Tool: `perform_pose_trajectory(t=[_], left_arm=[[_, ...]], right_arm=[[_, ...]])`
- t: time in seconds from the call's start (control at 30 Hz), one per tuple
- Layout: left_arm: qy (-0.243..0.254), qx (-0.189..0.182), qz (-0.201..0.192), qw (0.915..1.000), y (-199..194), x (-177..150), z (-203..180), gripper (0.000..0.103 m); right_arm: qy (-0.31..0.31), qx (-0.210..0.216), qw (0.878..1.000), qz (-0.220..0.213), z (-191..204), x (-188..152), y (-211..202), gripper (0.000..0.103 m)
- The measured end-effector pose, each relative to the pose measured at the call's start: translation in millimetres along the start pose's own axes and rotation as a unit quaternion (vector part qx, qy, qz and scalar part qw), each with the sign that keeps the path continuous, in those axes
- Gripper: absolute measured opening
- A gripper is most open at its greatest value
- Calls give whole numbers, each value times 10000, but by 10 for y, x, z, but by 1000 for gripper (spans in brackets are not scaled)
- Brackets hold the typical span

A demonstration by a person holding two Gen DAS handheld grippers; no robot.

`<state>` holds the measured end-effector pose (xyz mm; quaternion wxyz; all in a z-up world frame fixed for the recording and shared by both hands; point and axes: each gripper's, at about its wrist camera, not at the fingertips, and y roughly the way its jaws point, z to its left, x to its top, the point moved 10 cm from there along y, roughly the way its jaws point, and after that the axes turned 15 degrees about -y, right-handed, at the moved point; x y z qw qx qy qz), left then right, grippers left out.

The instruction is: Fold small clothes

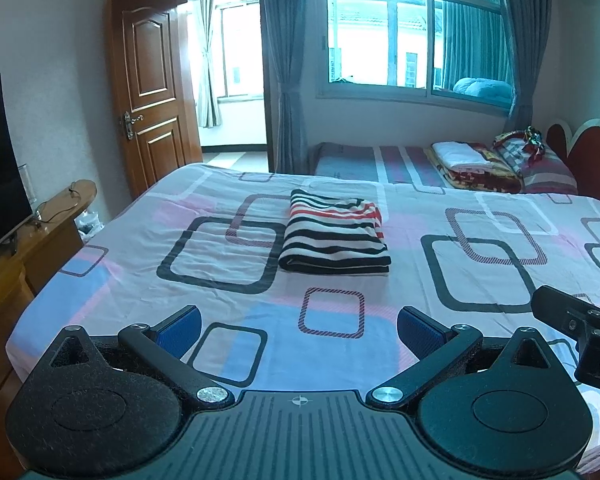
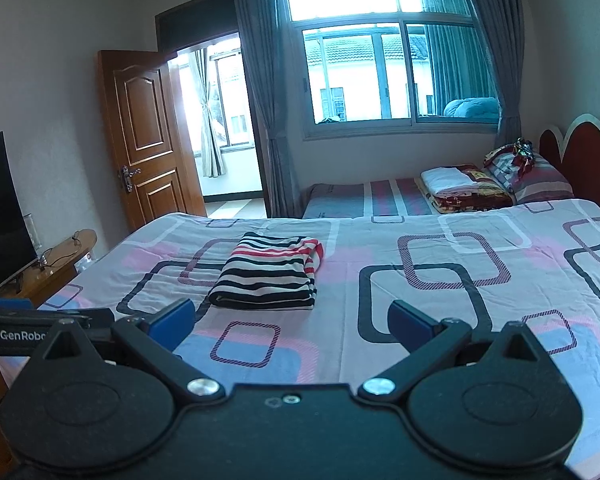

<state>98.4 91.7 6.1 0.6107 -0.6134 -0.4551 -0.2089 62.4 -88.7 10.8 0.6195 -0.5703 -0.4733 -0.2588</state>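
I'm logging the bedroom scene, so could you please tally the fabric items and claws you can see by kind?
Striped folded garment, on the near bed: 1
Folded blanket stack, on the far bed: 1
Pillow, beside that stack: 1
Open claws, left claw and right claw: 2
Total: 5

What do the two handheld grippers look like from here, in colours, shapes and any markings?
Both look alike. The left gripper has matte black linkage arms with silver pivot screws, rounded black housings and blue ribbed pads; its ribbed grey body carries a small crosshair mark. The right gripper has the same black links and blue pads. White "GenRobo" lettering shows on the left gripper's side in the right wrist view. No cables or sleeves visible.
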Motion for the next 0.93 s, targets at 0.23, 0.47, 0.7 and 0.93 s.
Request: perform_pose_trajectory(t=[0.23, 0.47, 0.7, 0.93], left_arm=[[18, 12, 6, 10000, 12, 0, 11, 103], [-29, 26, 25, 10000, 62, 19, 43, 103], [-17, -20, 88, 10000, 189, 5, 43, 103], [-45, -73, -205, 9998, 339, 99, 36, 103]], right_arm=[[-33, 1, 10000, 41, 1, -22, 33, 102], [-21, 44, 10000, 58, 27, -24, 76, 102], [-54, 81, 9999, 128, 84, -42, 168, 102], [-15, 108, 9996, 249, 82, -90, 298, 102]])
